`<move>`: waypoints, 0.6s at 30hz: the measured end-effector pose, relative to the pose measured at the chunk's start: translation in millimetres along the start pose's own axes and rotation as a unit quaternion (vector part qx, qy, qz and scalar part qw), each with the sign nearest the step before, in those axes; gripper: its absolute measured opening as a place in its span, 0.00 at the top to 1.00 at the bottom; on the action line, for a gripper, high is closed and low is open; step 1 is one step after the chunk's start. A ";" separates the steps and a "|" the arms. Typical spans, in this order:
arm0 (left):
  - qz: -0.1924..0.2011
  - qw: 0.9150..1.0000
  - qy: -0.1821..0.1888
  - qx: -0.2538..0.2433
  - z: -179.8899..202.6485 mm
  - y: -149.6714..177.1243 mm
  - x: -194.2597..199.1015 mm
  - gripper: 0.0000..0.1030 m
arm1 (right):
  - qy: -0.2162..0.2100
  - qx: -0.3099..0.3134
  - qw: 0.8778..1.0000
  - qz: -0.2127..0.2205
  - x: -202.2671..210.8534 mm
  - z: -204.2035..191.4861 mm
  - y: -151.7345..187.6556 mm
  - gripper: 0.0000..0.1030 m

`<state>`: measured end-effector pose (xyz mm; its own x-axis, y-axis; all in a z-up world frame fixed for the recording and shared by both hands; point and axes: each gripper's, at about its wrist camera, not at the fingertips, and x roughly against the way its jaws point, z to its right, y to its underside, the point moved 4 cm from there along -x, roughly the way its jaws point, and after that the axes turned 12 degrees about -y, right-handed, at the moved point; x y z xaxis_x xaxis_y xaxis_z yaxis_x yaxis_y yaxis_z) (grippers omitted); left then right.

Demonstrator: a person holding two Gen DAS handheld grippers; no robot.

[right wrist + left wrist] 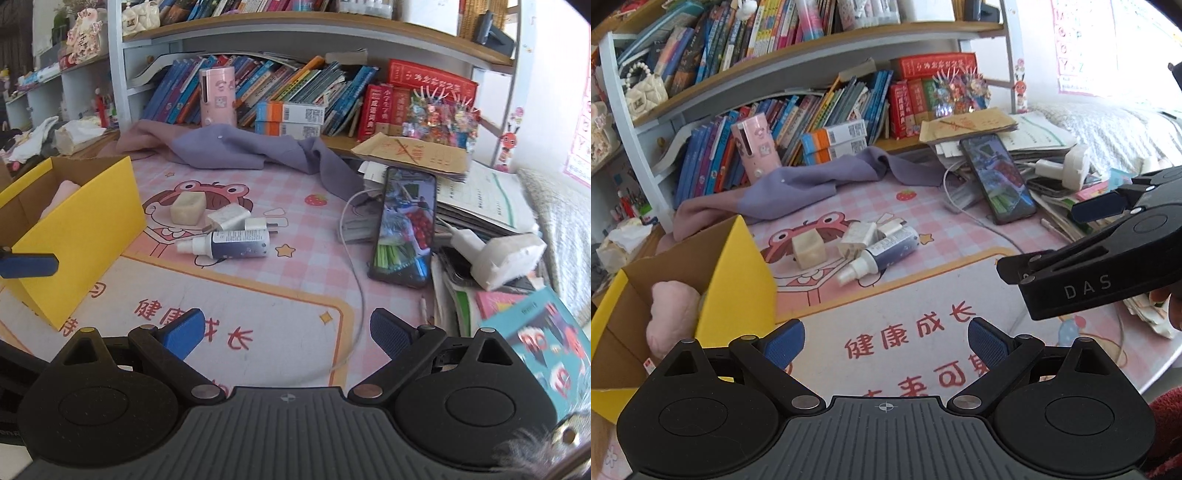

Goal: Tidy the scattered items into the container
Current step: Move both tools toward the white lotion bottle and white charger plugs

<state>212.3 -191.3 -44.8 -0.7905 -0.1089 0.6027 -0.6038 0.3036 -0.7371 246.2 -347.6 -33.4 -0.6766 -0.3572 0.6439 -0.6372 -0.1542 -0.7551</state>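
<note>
Right wrist view: right gripper (284, 332) gapes wide and empty; approach the spray bottle (236, 244) at centre frame across its body, then carry it to the yellow box (79, 229) at left.

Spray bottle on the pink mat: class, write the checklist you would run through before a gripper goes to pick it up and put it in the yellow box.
1. Right gripper open and empty: ok.
2. Left gripper open and empty: ok.
3. Spray bottle in view, lying on its side: ok.
4. Clear space around it: not ok, the white charger plugs lie right against it.
5. Yellow box open on top: ok.
6. Room left in the box: cannot tell, a pink soft item already lies inside.
</note>
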 end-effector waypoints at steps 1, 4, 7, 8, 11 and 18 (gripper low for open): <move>-0.005 1.000 -0.003 0.001 1.1 -0.8 -3.8 0.06 | -0.005 -0.001 1.000 -0.001 -3.4 3.0 -2.3 0.06; -0.019 1.000 -0.014 0.004 2.5 -3.7 -15.2 0.06 | -0.020 -0.003 1.000 -0.001 -14.0 11.2 -9.8 0.07; -0.029 0.999 -0.023 0.006 3.5 -8.7 -26.1 0.06 | -0.035 -0.007 0.999 -0.008 -26.5 17.7 -16.4 0.07; -0.030 0.999 -0.024 0.006 4.1 -10.5 -29.8 0.06 | -0.040 -0.008 0.999 -0.011 -30.7 19.3 -18.8 0.07; -0.027 0.999 -0.032 0.000 6.4 -17.3 -39.0 0.06 | -0.054 -0.008 0.998 -0.012 -41.8 23.6 -28.1 0.07; -0.014 0.999 -0.035 -0.009 13.6 -35.5 -61.5 0.06 | -0.068 -0.018 0.997 -0.011 -62.2 34.7 -45.7 0.07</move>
<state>281.0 -208.3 -59.8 -0.7783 -0.1829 0.6007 -0.6251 0.3158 -0.7138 330.3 -350.3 -43.1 -0.6079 -0.4752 0.6361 -0.6661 -0.1308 -0.7343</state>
